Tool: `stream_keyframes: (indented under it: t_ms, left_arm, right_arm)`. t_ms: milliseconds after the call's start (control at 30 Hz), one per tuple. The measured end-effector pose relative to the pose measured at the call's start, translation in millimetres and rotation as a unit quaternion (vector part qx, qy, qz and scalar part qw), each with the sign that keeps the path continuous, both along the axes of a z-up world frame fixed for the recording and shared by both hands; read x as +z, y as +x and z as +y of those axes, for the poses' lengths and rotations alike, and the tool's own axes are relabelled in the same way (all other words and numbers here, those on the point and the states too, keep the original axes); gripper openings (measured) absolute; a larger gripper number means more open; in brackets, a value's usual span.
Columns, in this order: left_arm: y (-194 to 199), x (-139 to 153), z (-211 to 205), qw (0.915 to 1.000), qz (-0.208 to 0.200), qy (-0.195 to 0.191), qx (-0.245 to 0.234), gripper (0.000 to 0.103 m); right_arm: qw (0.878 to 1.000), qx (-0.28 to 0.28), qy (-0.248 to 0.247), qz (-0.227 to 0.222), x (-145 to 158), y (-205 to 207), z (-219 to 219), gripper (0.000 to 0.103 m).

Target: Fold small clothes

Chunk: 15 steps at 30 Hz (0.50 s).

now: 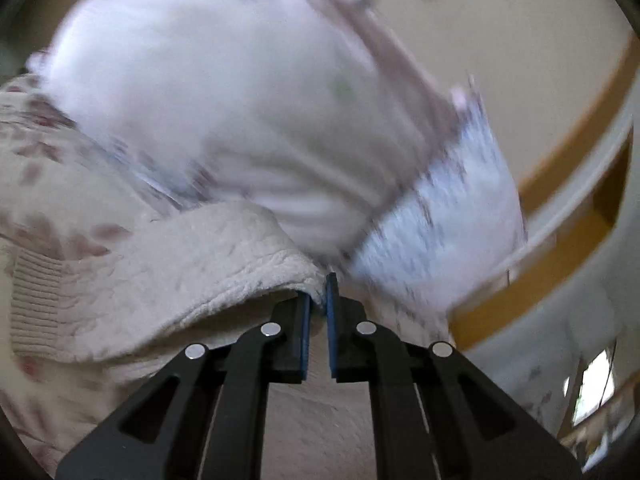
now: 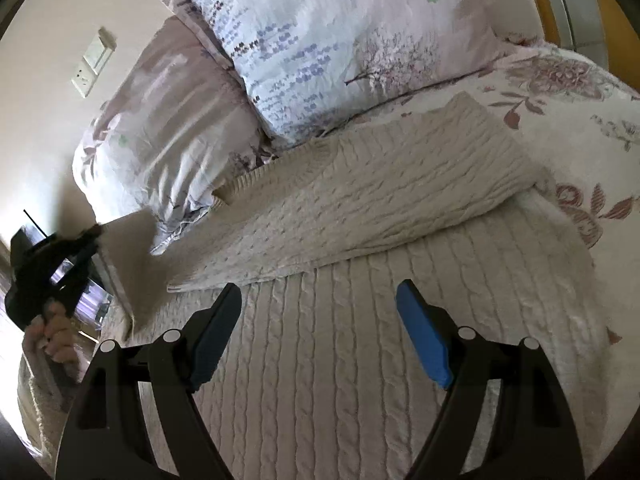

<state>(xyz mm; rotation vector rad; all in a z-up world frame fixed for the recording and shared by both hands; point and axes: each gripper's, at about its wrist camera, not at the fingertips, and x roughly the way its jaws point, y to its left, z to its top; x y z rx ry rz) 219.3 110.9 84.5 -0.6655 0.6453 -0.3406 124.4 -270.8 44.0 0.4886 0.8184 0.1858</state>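
The left gripper (image 1: 319,294) pinches a cream knit sweater (image 2: 360,208) edge between nearly closed blue pads. The right gripper (image 2: 320,332) hangs wide open and empty over the sweater body on the bed (image 2: 580,92). The folded sleeve runs from eight to two o'clock, the lifted edge at nine, nearer the left.

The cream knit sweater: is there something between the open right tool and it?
Nothing visible. The right tool hangs open directly above the sweater spread on the bed; the pillows lie beyond it, not between.
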Motion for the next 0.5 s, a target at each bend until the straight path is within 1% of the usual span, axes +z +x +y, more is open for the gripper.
stream_keyframes:
  t_ms: [100, 133, 167, 200, 233, 300, 367, 400, 433, 500]
  left_arm:
    - [12, -25, -56, 0.9968, 0.029, 0.052, -0.053, 0.008]
    - [15, -37, -73, 0.9940, 0.047, 0.059, -0.078, 0.010]
    - [15, -46, -81, 0.9916, 0.062, 0.063, -0.094, 0.016]
    - [13, -54, -87, 0.9897, 0.073, 0.061, -0.106, 0.025]
    - [9, -58, -85, 0.9892, 0.078, 0.050, -0.113, 0.029]
    - [2, -59, -69, 0.9906, 0.074, 0.026, -0.112, 0.041]
    - [-8, -59, -47, 0.9925, 0.076, 0.011, -0.096, 0.049]
    - [-13, -60, -29, 0.9935, 0.077, -0.003, -0.084, 0.050]
    - [-16, -63, -19, 0.9938, 0.081, -0.010, -0.075, 0.050]
    - [-23, -70, 8, 0.9947, 0.092, -0.016, -0.043, 0.050]
  right_arm:
    - [1.000, 0.005, -0.013, -0.001, 7, -1, -2, 0.081]
    - [1.000, 0.010, -0.021, -0.001, 10, -1, -1, 0.081]
    - [0.999, 0.016, -0.029, -0.002, 13, 0, 1, 0.081]
    - [0.999, 0.025, -0.041, -0.006, 18, 1, 4, 0.081]
    - [0.998, 0.038, -0.054, -0.012, 24, 2, 8, 0.081]
    - [0.995, 0.067, -0.073, -0.026, 34, 6, 19, 0.081]
    - [0.988, 0.113, -0.093, -0.045, 47, 11, 37, 0.081]
    - [0.983, 0.143, -0.103, -0.058, 55, 15, 51, 0.081]
    - [0.978, 0.162, -0.111, -0.067, 59, 17, 61, 0.080]
    - [0.957, 0.232, -0.144, -0.098, 68, 22, 102, 0.077]
